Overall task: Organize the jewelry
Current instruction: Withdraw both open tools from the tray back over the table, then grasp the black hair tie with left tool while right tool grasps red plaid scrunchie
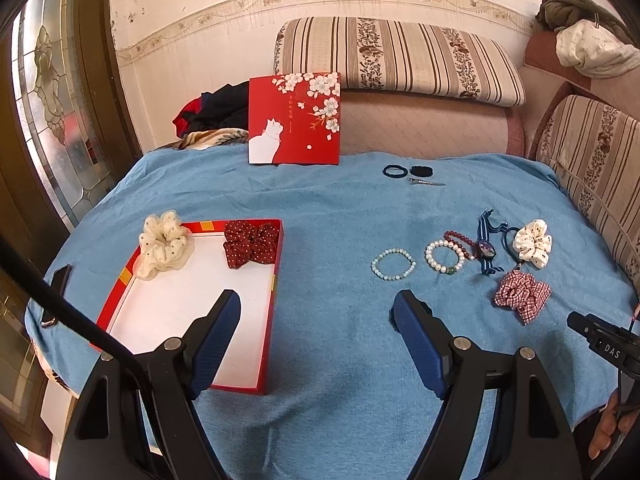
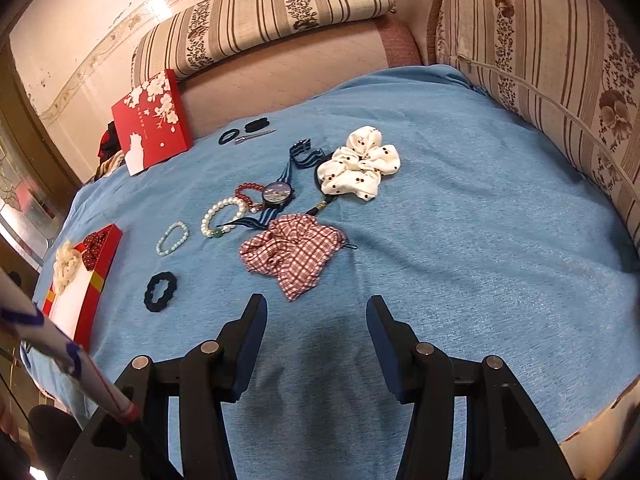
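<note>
My left gripper (image 1: 318,314) hovers open and empty over the blue cloth, its left finger above the red box tray (image 1: 268,320). A cream scrunchie (image 1: 164,246) and a red dotted scrunchie (image 1: 251,242) lie at the tray's far end. To the right lie a pale bead bracelet (image 1: 374,266), a pearl bracelet (image 1: 429,256), a red bead bracelet (image 1: 456,236), a striped-band watch (image 1: 487,249), a white cherry scrunchie (image 1: 533,243) and a red plaid scrunchie (image 1: 522,294). My right gripper (image 2: 316,314) is open and empty just short of the plaid scrunchie (image 2: 292,256). A black scrunchie (image 2: 149,294) lies to its left.
The red lid with a white cat (image 1: 294,120) leans on the sofa at the back. Black hair ties (image 1: 394,171) and a metal clip (image 1: 426,181) lie near it. Striped cushions (image 2: 560,80) border the right side. A dark phone (image 1: 60,280) lies left of the tray.
</note>
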